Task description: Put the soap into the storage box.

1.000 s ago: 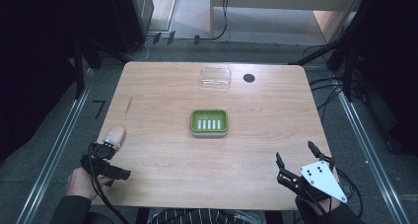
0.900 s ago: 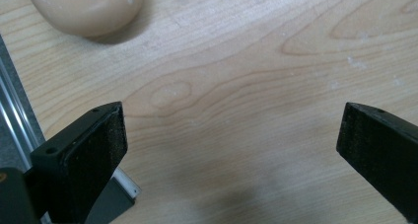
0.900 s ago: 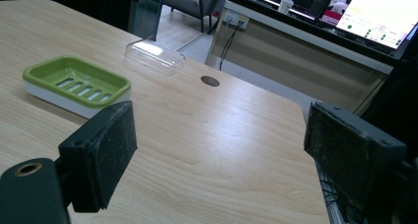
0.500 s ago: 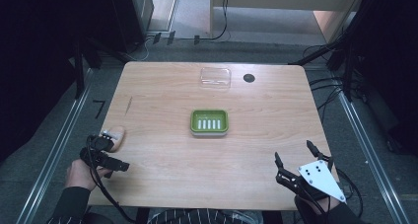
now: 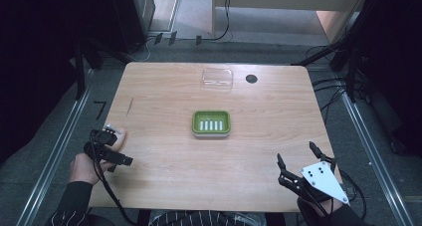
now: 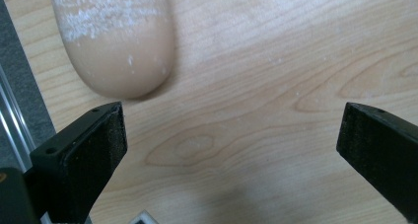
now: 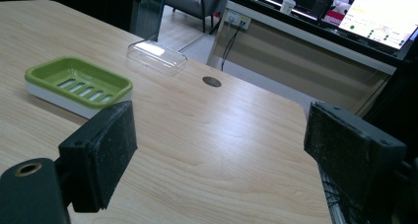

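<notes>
The left gripper [image 5: 110, 154] has slid back toward the table's near-left edge over the last second, jaws spread wide. A pale peach oval bar of soap [image 6: 114, 39], dusted white, lies just beyond them on the wood, so the grasp has likely not begun. The right gripper [image 5: 298, 159] hovers released at the near-right corner. The light wooden table [image 5: 259, 136] carries 1 green slotted soap dish [image 5: 211, 123] at centre and 1 clear plastic lid [image 5: 217, 78] farther off. The room around is dark, with grey flooring.

soap bar [image 6: 114, 39]: far end cut off at top edge | monitors [image 7: 367, 9]: text too blurred
</notes>
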`<act>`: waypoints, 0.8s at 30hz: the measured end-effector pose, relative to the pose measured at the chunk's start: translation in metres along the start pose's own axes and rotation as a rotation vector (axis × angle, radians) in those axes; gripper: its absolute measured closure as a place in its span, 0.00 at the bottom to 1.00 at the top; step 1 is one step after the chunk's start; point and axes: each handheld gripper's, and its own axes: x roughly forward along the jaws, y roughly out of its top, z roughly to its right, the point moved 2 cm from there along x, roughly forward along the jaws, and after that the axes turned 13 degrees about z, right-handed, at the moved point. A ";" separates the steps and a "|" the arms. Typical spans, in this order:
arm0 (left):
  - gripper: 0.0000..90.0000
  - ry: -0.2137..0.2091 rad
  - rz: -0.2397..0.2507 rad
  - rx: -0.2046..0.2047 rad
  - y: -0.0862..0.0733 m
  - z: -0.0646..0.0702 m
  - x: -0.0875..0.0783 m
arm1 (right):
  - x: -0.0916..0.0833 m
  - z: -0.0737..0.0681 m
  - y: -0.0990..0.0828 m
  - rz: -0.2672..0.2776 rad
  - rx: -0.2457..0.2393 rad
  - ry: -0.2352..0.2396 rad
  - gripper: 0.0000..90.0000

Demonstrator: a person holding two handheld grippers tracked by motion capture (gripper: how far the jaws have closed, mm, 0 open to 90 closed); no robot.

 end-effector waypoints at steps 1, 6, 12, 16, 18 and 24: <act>0.00 0.000 -0.001 -0.003 0.001 -0.001 0.001 | 0.000 0.000 0.000 0.000 0.000 0.000 0.15; 0.00 0.003 -0.008 -0.003 0.007 -0.004 0.004 | -0.001 0.000 0.000 0.000 0.000 -0.002 0.15; 0.00 0.001 0.005 -0.019 0.013 -0.011 0.004 | -0.002 0.000 0.000 -0.006 0.005 -0.007 0.15; 0.00 -0.001 0.003 -0.034 0.017 -0.016 0.005 | -0.003 0.001 0.000 -0.001 0.000 -0.011 0.15; 0.00 0.017 -0.016 -0.026 0.018 -0.018 0.006 | -0.002 0.000 0.000 -0.002 0.000 -0.008 0.15; 0.00 0.008 -0.016 -0.045 0.026 -0.027 0.007 | -0.002 0.000 0.000 -0.004 0.004 -0.008 0.15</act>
